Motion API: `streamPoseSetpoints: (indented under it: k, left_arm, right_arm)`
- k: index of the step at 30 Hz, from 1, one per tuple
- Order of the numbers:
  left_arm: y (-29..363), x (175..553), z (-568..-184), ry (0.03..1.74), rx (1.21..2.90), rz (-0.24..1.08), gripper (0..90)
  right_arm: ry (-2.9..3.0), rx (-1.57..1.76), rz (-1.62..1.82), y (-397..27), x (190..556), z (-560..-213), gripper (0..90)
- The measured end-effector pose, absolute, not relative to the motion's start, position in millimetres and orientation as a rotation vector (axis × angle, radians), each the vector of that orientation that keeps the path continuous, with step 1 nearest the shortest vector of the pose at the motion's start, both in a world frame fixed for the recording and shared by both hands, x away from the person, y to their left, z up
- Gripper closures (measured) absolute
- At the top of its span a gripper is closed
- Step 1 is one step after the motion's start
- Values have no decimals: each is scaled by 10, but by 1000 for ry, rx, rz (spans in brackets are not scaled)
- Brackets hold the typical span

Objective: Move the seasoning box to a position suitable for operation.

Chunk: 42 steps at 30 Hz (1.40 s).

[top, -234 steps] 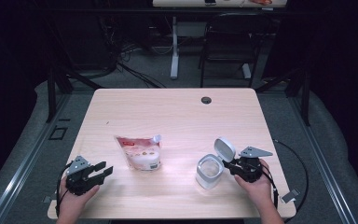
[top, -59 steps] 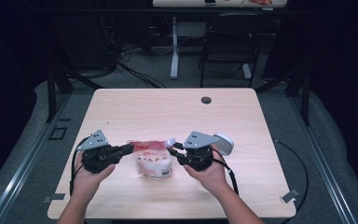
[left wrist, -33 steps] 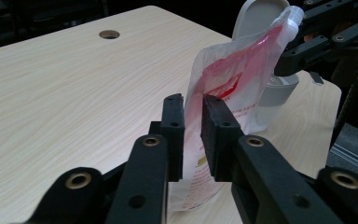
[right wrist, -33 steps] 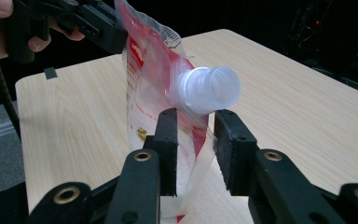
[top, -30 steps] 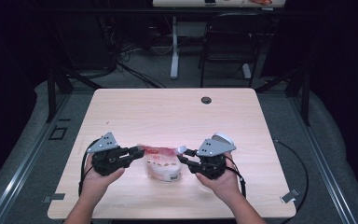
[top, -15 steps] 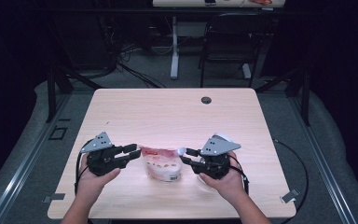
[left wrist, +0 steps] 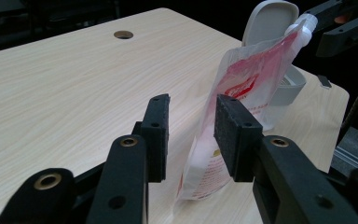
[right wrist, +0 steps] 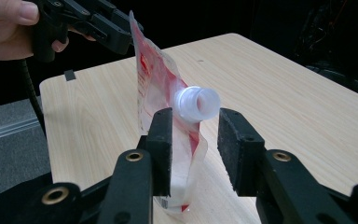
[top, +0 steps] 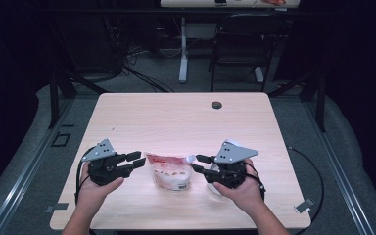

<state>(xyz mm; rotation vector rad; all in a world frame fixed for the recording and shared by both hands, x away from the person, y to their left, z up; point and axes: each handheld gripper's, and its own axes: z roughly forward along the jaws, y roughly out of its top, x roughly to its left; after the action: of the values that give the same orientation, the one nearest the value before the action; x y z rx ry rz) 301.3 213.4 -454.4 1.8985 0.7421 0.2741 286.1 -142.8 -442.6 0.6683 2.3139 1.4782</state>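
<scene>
Over on the left, the left gripper (top: 136,160) sits low above the worktop (top: 176,117), jaws parted and nothing between them — in the left gripper view the pads flank the pouch's near edge without pressing it. Centre stage is the spouted pouch (top: 170,170), red-and-clear with pale contents, standing upright on its base near the front edge of the worktop, free of both tools as far as I can tell. Its white spout (right wrist: 196,103) juts toward the right gripper (top: 197,163), whose jaws are also apart; in the right gripper view the spout hovers just above and between the pads, not pinched. Tucked behind that hand sits a white flip-lid container (left wrist: 279,70), lid standing open, just beside the pouch.

So where does this stand? My read: the pouch is up on its base and the container is open and waiting — that much is done. Still to come is a real grip on the pouch, then tipping the spout over the container; nothing looks poured yet.
</scene>
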Motion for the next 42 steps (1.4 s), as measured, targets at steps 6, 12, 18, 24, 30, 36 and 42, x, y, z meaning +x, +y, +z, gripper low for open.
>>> streamPoseSetpoints:
  k: [6, 12, 18, 24, 30, 36, 42]
  left_arm:
    - [2184, 3026, -4562, 762, 1896, 267, 639]
    - [2221, 3035, -4592, 772, 1906, 254, 633]
    - [2221, 3036, -4610, 767, 1904, 258, 632]
    - [2227, 3042, -4627, 772, 1911, 253, 630]
    - [2240, 3055, -4651, 784, 1909, 250, 628]
    - [2277, 3072, -4668, 795, 1903, 247, 624]
    - [2311, 3079, -4685, 807, 1902, 251, 619]
  right_arm:
    - [2321, 667, 1487, -1434, 2869, -4362, 660]
    - [2322, 651, 1501, -1409, 2879, -4269, 669]
    - [2332, 617, 1511, -1319, 2916, -4169, 664]
    - [2372, 585, 1495, -1164, 3002, -4109, 641]
    - [2445, 566, 1461, -997, 3101, -4044, 670]
    - [2513, 509, 1405, -771, 3187, -3978, 696]
    - [2585, 457, 1327, -547, 3251, -3938, 724]
